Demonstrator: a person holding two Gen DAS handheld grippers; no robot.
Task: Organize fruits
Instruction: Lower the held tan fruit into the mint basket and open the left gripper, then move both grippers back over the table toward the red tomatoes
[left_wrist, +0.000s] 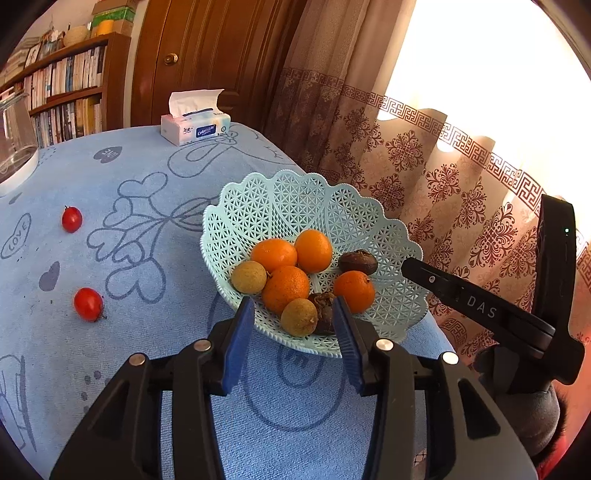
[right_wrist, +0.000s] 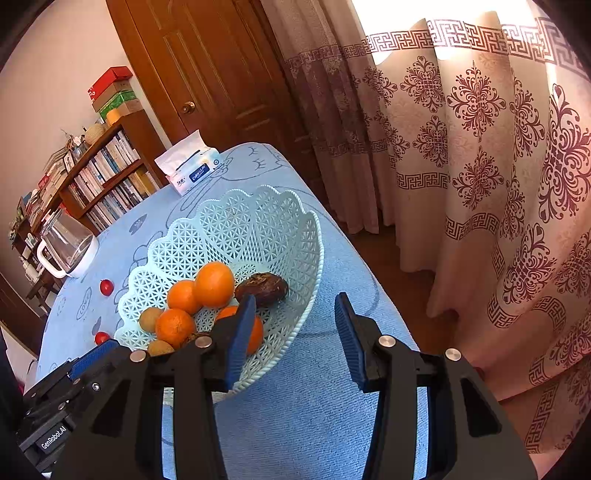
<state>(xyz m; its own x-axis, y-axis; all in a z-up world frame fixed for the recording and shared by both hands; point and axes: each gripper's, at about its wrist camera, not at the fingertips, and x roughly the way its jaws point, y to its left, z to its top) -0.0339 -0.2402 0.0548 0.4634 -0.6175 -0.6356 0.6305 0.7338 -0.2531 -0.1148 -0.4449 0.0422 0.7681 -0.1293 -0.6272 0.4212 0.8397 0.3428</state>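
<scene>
A pale green lattice basket (left_wrist: 258, 199) (right_wrist: 258, 229) on the blue tablecloth holds several oranges (left_wrist: 274, 254) (right_wrist: 214, 283), two tan longans (left_wrist: 249, 277) and dark brown fruits (left_wrist: 357, 261) (right_wrist: 261, 288). Two red cherry tomatoes (left_wrist: 71, 219) (left_wrist: 88, 303) lie loose on the cloth left of the basket. My left gripper (left_wrist: 293, 314) is open and empty, just above the basket's near rim. My right gripper (right_wrist: 295, 321) is open and empty, over the basket's right edge and the cloth beside it.
A tissue pack (left_wrist: 195, 125) (right_wrist: 192, 171) sits at the table's far edge. A glass jug (left_wrist: 14, 147) (right_wrist: 68, 245) stands at the far left. The table edge drops off right of the basket toward patterned curtains (right_wrist: 480, 147). A bookshelf and wooden door stand behind.
</scene>
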